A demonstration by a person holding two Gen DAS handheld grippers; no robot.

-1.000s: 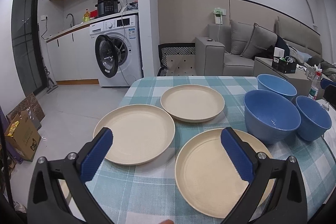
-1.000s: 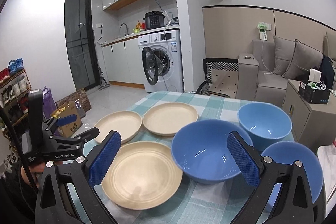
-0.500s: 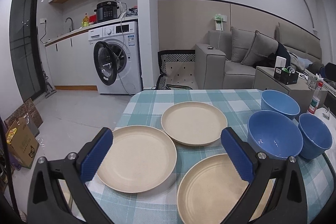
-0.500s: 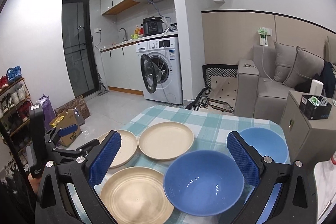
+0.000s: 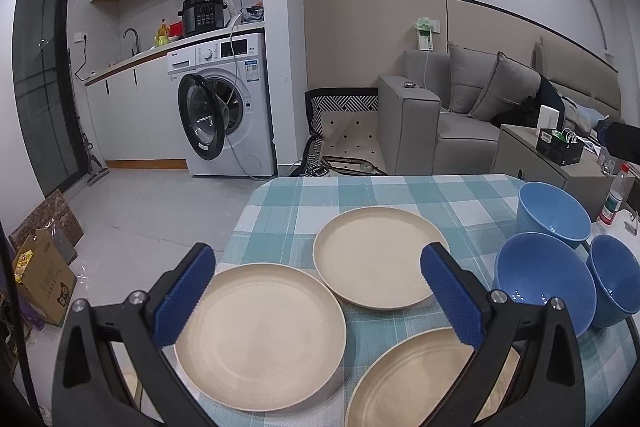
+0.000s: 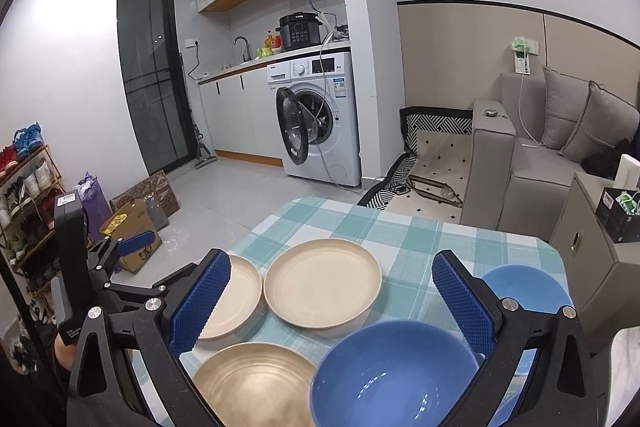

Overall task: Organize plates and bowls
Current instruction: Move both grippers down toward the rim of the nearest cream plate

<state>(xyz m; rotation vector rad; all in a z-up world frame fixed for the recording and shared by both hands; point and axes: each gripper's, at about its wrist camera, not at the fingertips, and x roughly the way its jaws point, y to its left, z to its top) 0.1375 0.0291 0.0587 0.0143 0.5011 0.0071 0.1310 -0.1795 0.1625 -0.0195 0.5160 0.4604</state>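
both tools held above the near edge of the checked tablecloth [image 5: 360,195], nothing gripped. left gripper [image 5: 316,291]: fingers wide apart, empty. right gripper [image 6: 332,301]: fingers wide apart, empty.

landmark = far plate [image 5: 380,257], the cream one nearest the cloth's middle. left plate [image 5: 260,335] sits just beside it on the kitchen side, near-side plate [image 5: 420,383] just toward me. three blue bowls lie on its sofa side: middle bowl [image 5: 540,287], far bowl [image 5: 554,213], small bowl [image 5: 616,287]. all six pieces separate, nothing stacked yet, so i judge the task barely begun.

key relation: the left plate lies ahead of and below my left gripper, between the finger lines; round, so no long axis, and any rim point serves. the middle bowl [image 6: 396,371] lies likewise under my right gripper. left hand nearer plates, right nearer bowls.

view differences: the right wrist view shows the left tool's body off the plates' kitchen side; the small bowl is visible only in the left view.
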